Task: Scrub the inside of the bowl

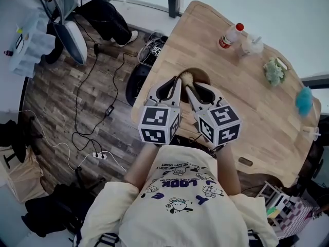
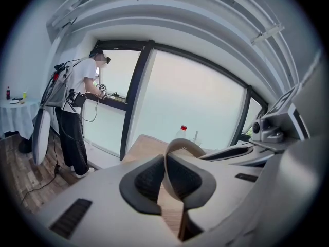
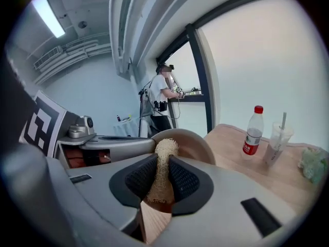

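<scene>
Two tools meet over one brown bowl [image 1: 199, 76] near the worktop's [image 1: 257, 122] edge. The left tool [image 1: 172, 90] is clenched on the bowl's thin wall: in the left gripper view one dark pad lies against the outside of the rim and the other against the inside, with the tan rim arching up just beyond the pads. The right tool [image 1: 197, 94], touching or nearly touching the left one on its right, is grasping a pale loofah scrubber [image 3: 164, 153]. Both pads press its sides, and its rounded top sticks out ahead of them. The scrubber's tip sits against the bowl's inner surface, directly in front of the right tool.

Well ahead of the right tool and to its right, a clear bottle [image 1: 230, 35] with a red cap stands on the worktop, with a plastic cup [image 1: 252, 44] holding a straw just beside it. A green cloth [image 1: 274, 71] lies farther right. Far beyond both tools, a person [image 3: 163, 99] stands at a window.
</scene>
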Demonstrator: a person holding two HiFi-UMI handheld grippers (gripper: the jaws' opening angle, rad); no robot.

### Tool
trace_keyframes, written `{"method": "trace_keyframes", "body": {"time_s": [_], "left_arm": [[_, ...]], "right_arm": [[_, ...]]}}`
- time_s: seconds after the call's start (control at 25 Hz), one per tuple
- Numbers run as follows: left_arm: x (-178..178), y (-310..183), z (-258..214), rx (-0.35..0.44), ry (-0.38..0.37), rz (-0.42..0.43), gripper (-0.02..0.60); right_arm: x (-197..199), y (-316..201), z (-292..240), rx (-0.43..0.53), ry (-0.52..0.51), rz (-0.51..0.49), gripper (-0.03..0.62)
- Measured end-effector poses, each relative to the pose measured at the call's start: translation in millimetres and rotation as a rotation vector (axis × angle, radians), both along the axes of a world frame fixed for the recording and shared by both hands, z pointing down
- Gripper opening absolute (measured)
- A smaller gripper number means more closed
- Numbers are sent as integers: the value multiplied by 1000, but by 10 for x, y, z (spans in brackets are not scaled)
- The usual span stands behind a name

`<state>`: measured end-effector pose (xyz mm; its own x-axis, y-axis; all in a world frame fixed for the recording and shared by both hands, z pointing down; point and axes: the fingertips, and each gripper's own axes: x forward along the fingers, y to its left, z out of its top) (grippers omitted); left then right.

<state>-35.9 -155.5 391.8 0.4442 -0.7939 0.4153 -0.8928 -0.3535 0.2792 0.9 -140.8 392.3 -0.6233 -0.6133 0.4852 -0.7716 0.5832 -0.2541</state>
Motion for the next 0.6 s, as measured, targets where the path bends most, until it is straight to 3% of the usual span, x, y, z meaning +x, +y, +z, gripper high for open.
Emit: {"method": "trace_keyframes", "body": {"time_s": [0.28,0.44,0.6], "left_arm": [[87,-23,30,16,-32,14,46],[103,-14,6,43,-43,12,48],[121,-6,-24,58,1,-5,48]], "right_arm": [[84,18,35,-107,-78,52,71],[134,5,-4,-240,-279,147,71],[205,-48,-84,-339,-545,270,69]]}}
